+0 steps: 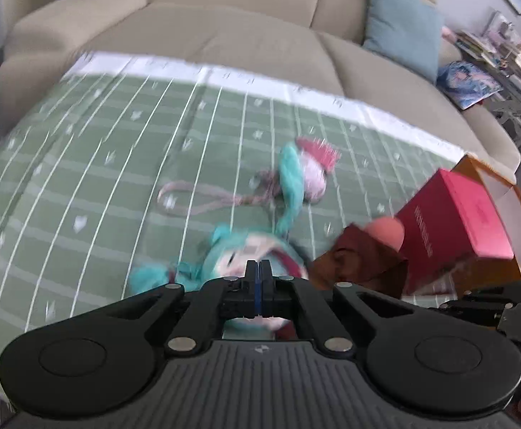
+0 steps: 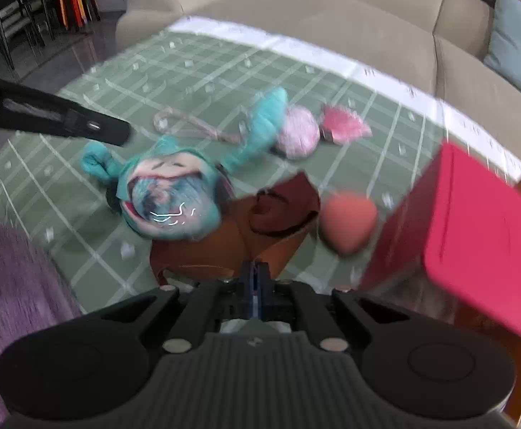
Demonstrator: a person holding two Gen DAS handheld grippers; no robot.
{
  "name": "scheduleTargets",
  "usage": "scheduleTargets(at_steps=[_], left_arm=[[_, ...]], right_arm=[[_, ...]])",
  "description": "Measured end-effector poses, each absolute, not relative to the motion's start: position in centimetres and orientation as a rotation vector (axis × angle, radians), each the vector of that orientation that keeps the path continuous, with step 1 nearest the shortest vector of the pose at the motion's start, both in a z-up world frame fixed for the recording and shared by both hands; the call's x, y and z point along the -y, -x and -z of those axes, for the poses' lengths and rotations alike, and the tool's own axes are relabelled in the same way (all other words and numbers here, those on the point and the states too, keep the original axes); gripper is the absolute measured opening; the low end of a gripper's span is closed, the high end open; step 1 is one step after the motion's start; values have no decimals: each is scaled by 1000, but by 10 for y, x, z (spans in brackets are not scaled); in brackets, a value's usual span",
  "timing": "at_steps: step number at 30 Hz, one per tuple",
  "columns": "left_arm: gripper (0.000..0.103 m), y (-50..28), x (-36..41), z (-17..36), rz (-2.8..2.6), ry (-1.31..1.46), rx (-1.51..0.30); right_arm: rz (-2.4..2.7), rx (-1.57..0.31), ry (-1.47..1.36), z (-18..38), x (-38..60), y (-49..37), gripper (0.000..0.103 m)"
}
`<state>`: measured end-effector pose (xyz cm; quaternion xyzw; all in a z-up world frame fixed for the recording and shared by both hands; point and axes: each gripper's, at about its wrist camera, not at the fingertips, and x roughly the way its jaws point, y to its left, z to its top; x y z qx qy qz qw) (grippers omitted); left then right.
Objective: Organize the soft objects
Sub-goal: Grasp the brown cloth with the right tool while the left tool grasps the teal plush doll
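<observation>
Both frames motion-blurred. Left gripper [image 1: 258, 268] with jaws pressed together, nothing visibly between them, poised over a teal-haired plush doll [image 1: 224, 257] on the green grid-patterned surface [image 1: 82, 164]. Right gripper [image 2: 257, 275] likewise closed tight and apparently empty, just above a brown leather pouch [image 2: 260, 228]. Beside the pouch, a peach egg-shaped sponge [image 2: 348, 223], then a red box [image 2: 475, 236]. Farther back, a smaller teal-and-pink plush charm [image 2: 289, 128] with a cord loop. Beige sofa [image 1: 224, 18] beyond.

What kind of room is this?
Most likely a home living room: a beige sofa with a blue cushion stands behind a table under a green checked cloth, where plush toys lie.
</observation>
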<state>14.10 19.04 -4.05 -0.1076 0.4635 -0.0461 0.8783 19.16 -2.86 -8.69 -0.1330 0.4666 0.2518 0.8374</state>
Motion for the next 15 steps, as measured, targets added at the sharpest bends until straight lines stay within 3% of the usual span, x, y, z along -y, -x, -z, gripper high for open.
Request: scheduleTargets(at_steps=[6, 7, 9, 11, 12, 13, 15], left_arm=[[0, -128, -191, 54, 80, 244, -1037], [3, -128, -192, 54, 89, 253, -1031], [22, -132, -192, 54, 96, 266, -1015], [68, -139, -196, 55, 105, 292, -1002], [70, -143, -198, 55, 92, 299, -995], [70, -147, -197, 55, 83, 288, -991], [77, -159, -197, 58, 85, 238, -994]], right_arm=[[-466, -1042, 289, 97, 52, -176, 0], [-458, -1046, 286, 98, 55, -176, 0], [-452, -1057, 278, 99, 59, -176, 4], [-449, -1052, 238, 97, 62, -177, 21], [-445, -1044, 218, 95, 62, -179, 45], [-438, -1029, 205, 93, 62, -181, 58], [-409, -1003, 189, 93, 60, -186, 67]])
